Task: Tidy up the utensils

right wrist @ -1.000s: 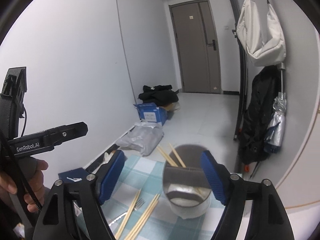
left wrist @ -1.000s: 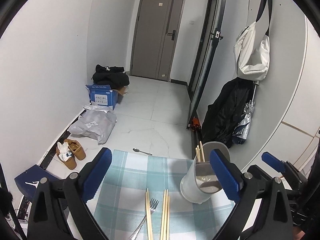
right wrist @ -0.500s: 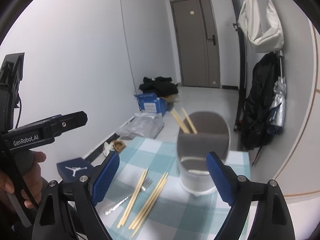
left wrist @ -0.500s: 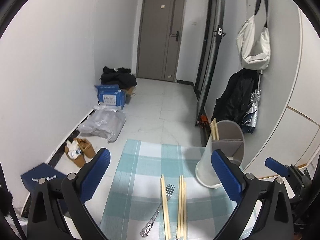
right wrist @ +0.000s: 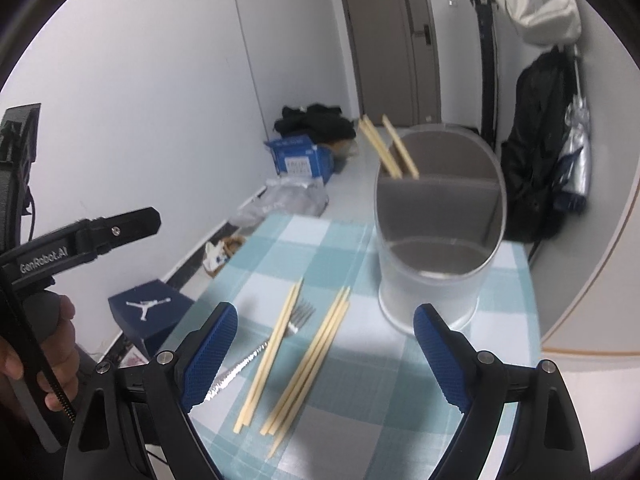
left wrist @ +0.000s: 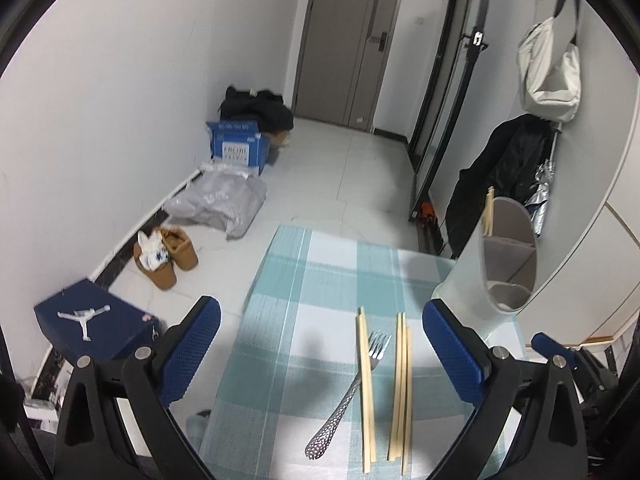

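A frosted utensil holder [right wrist: 436, 248] with grey dividers stands at the table's far right and holds a pair of chopsticks [right wrist: 386, 148]; it also shows in the left wrist view [left wrist: 492, 268]. Loose chopsticks [left wrist: 400, 388] lie in two bundles on the checked cloth [left wrist: 304, 300], with a metal fork [left wrist: 348, 388] between them. In the right wrist view the chopsticks [right wrist: 308, 364] and fork [right wrist: 296, 318] lie left of the holder. My left gripper [left wrist: 320, 348] is open and empty above the cloth. My right gripper [right wrist: 324, 356] is open and empty above the chopsticks.
The table's left edge drops to a tiled floor with a blue shoe box [left wrist: 92, 328], brown shoes [left wrist: 168, 256], a grey bag [left wrist: 220, 204] and a blue carton [left wrist: 236, 148]. A curved white wall [left wrist: 600, 200] stands right of the holder.
Both grippers pulled back and rose; the holder now sits farther off and more of the cloth, fork and chopsticks shows. Both stay open.
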`<act>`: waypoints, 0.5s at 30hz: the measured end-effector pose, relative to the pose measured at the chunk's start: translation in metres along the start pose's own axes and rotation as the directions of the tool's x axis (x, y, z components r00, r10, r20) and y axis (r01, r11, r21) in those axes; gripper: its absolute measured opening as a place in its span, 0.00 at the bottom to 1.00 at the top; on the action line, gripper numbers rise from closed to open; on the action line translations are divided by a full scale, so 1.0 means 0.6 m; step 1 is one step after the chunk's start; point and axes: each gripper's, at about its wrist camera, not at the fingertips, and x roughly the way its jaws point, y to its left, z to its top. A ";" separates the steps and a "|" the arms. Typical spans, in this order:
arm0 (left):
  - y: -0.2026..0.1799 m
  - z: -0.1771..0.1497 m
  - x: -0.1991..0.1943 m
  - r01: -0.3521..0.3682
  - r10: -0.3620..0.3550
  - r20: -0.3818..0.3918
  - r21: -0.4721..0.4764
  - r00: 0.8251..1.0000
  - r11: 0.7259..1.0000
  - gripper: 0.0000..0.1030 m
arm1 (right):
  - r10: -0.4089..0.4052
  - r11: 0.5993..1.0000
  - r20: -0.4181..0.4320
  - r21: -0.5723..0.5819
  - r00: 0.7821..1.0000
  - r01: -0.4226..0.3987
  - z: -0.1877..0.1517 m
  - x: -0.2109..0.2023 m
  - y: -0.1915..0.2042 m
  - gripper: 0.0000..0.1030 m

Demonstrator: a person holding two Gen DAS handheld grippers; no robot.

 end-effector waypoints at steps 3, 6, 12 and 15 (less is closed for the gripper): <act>0.006 0.001 0.014 0.016 -0.016 -0.031 -0.014 0.999 1.000 0.97 | -0.037 0.999 -0.040 -0.012 0.998 0.037 -0.012 0.029 0.002 0.88; 0.012 -0.001 0.022 0.023 -0.023 -0.041 -0.013 0.999 1.000 0.97 | -0.045 0.999 -0.081 -0.003 0.996 0.045 -0.017 0.054 -0.001 0.88; 0.035 -0.011 0.051 0.036 -0.042 -0.133 -0.050 0.990 0.998 0.97 | -0.066 0.997 -0.170 0.017 0.983 0.070 -0.029 0.102 -0.005 0.86; 0.049 -0.016 0.062 0.020 -0.031 -0.173 -0.066 0.984 0.998 0.97 | -0.059 0.998 -0.221 0.019 0.974 0.065 -0.036 0.126 -0.006 0.77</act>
